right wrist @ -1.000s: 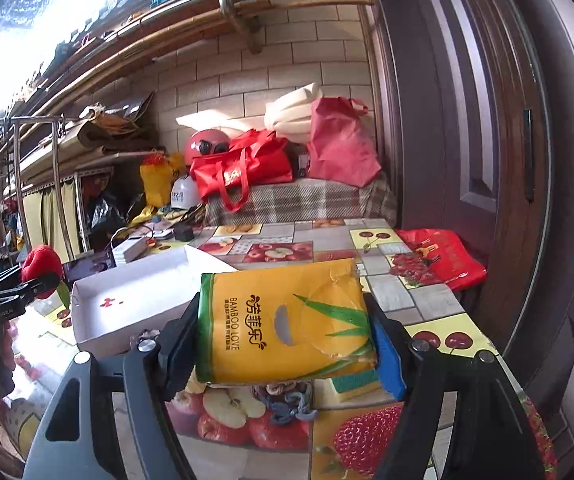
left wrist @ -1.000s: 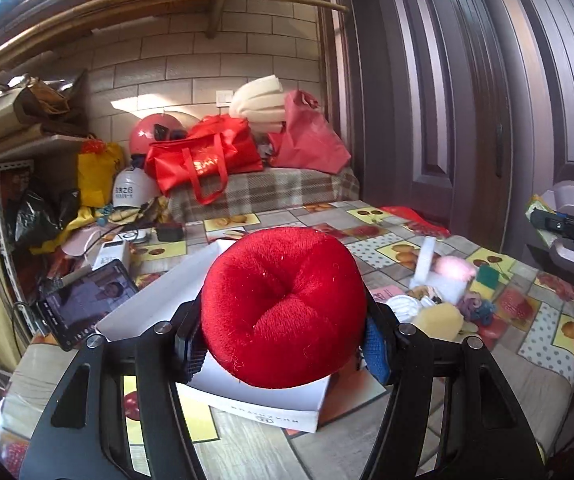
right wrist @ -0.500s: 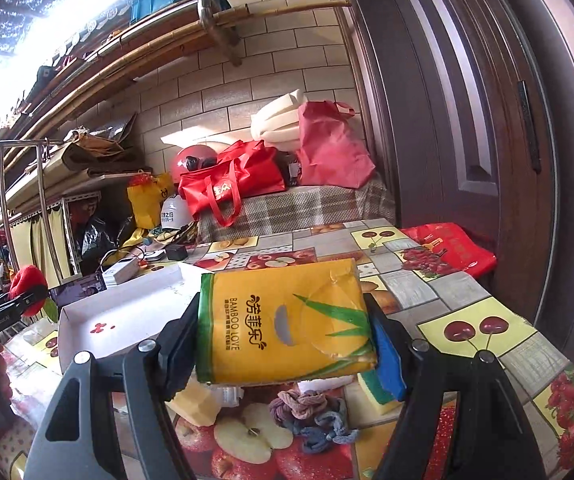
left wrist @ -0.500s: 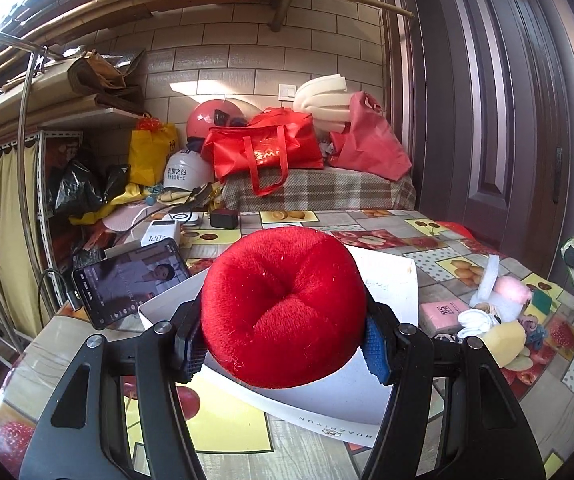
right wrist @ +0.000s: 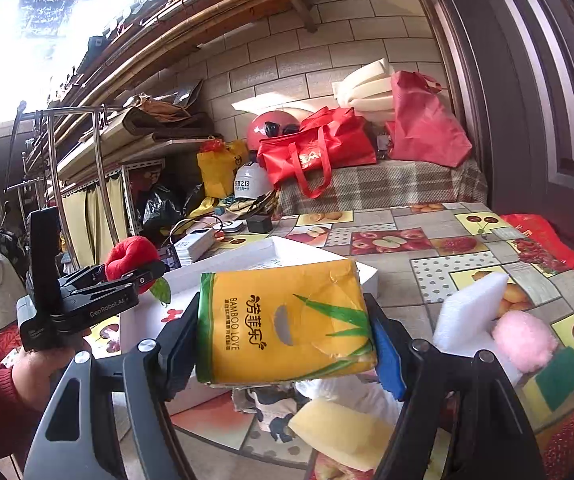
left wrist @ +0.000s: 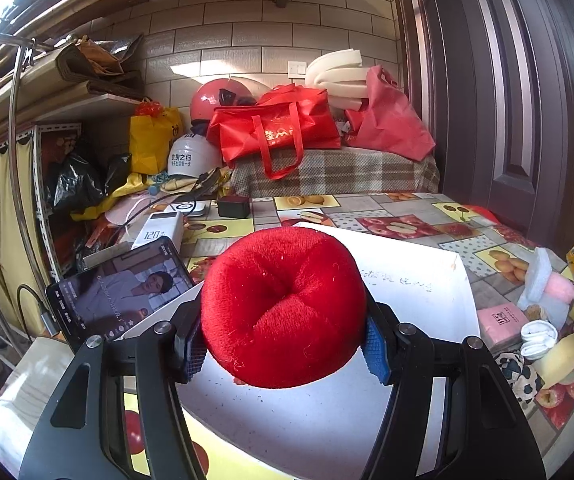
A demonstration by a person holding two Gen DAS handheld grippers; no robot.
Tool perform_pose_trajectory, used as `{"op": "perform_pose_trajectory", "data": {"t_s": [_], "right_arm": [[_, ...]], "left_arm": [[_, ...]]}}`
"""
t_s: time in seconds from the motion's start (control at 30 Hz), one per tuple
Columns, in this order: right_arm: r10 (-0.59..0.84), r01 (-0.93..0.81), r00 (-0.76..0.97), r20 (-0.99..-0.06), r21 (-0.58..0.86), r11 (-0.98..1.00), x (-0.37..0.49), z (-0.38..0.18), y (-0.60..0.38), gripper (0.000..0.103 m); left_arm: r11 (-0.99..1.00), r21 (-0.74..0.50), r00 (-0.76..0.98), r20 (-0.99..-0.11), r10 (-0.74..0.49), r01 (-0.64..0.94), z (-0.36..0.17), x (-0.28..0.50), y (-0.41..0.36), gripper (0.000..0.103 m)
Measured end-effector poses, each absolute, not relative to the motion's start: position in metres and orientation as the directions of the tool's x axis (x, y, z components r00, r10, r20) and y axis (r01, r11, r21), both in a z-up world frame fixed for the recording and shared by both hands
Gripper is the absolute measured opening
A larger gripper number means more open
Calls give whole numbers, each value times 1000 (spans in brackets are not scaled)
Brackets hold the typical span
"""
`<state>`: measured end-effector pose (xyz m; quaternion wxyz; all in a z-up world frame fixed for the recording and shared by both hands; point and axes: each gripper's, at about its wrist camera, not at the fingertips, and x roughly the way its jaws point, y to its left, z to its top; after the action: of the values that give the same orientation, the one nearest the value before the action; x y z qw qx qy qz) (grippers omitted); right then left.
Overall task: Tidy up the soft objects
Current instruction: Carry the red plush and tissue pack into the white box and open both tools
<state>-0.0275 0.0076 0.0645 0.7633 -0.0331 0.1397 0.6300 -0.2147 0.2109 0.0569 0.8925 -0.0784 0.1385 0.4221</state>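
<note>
Fruit-print tablecloth under brick wall | left gripper pinching round red plush cushion above white shallow cardboard box | right gripper clamping yellow tissue pack; box at its 11 o'clock

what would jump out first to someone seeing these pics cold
The plump red plush apple fills the middle of the left wrist view, squeezed in the left tool above the open white box. In the right wrist view, the yellow tissue pack clamped in the right tool dominates, over a heap of sponges and cloths. Behind both, a red tote bag sits against the brick wall.
</note>
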Motion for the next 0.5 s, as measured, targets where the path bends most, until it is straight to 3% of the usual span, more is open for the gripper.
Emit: {"op": "perform_pose_trajectory", "data": {"t_s": [0.2, 0.5], "right_arm": [[947, -978, 122, -297, 124, 165, -49, 56, 56, 73], [933, -969, 176, -315, 111, 220, -55, 57, 104, 74]], "left_arm": [[660, -23, 629, -327, 705, -751, 57, -201, 227, 63], [659, -99, 630, -427, 649, -745, 51, -194, 255, 63]]}}
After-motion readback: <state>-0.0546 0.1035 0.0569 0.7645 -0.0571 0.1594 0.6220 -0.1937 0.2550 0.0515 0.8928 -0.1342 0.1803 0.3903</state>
